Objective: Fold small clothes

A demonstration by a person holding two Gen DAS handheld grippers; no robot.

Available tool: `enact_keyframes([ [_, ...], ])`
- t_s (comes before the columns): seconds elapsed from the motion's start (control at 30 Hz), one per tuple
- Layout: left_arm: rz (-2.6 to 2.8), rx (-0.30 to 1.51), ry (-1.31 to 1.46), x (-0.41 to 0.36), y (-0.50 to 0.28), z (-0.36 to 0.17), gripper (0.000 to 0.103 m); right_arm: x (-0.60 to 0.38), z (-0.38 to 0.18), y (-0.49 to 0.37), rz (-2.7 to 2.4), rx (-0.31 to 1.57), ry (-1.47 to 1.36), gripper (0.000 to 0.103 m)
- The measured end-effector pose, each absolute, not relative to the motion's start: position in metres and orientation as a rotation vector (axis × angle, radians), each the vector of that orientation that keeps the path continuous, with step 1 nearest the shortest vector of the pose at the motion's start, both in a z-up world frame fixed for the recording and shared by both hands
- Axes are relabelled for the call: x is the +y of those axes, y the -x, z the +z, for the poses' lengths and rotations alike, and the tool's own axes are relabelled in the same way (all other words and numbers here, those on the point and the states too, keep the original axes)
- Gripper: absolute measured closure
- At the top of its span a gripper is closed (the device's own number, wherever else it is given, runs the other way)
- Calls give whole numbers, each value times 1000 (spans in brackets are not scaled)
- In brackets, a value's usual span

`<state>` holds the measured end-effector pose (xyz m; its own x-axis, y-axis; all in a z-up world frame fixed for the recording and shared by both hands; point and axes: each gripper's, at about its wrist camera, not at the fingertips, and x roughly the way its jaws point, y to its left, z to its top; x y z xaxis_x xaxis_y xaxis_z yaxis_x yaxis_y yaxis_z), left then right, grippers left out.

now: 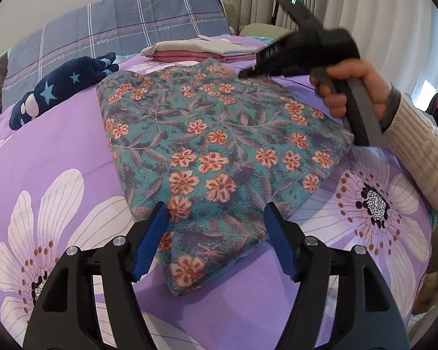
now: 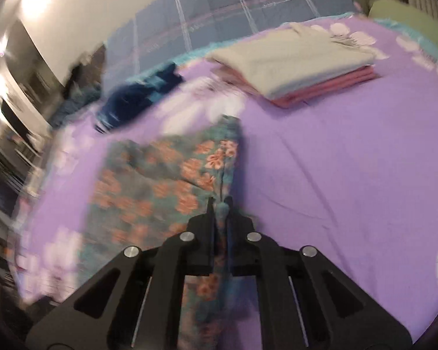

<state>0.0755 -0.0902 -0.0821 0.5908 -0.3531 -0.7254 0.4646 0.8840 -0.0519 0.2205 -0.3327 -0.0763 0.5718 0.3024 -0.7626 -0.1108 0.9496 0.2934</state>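
On the bed | floral garment [image 1: 219, 151] | left tongs [image 1: 216, 242] agape above | right tongs [image 2: 220, 204] pinching it

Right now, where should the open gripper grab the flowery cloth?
Probably the near corner of the floral cloth, coming from the near side. That corner lies just below and between the left gripper's open blue fingers, folded thick but flat on the purple bedsheet. The right gripper already pinches the far edge.

Your teal cloth [image 1: 216, 157] with orange flowers lies folded flat on the purple bed [image 1: 58, 145], one far corner pinched up.
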Motion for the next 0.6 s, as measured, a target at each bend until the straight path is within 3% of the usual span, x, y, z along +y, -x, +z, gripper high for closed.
enact_keyframes([
  [0.03, -481, 809, -147, -90, -76, -82, 34, -337, -76, -221, 243, 931, -232, 92],
  [0.1, -484, 809, -143, -89, -76, -82, 34, -346, -67, -223, 246, 899, -288, 77],
  [0.37, -491, 805, -150, -90, -79, -82, 31, -342, -61, -291, 279, 978, -336, 64],
  [0.43, -489, 803, -152, -91, -78, -82, 31, -330, -67, -307, 292, 1002, -299, 75],
  [0.47, -489, 802, -151, -91, -77, -82, 31, -324, -69, -312, 306, 1011, -271, 99],
  [0.6, -493, 804, -145, -91, -78, -83, 31, -306, -36, -301, 383, 830, -175, 100],
])
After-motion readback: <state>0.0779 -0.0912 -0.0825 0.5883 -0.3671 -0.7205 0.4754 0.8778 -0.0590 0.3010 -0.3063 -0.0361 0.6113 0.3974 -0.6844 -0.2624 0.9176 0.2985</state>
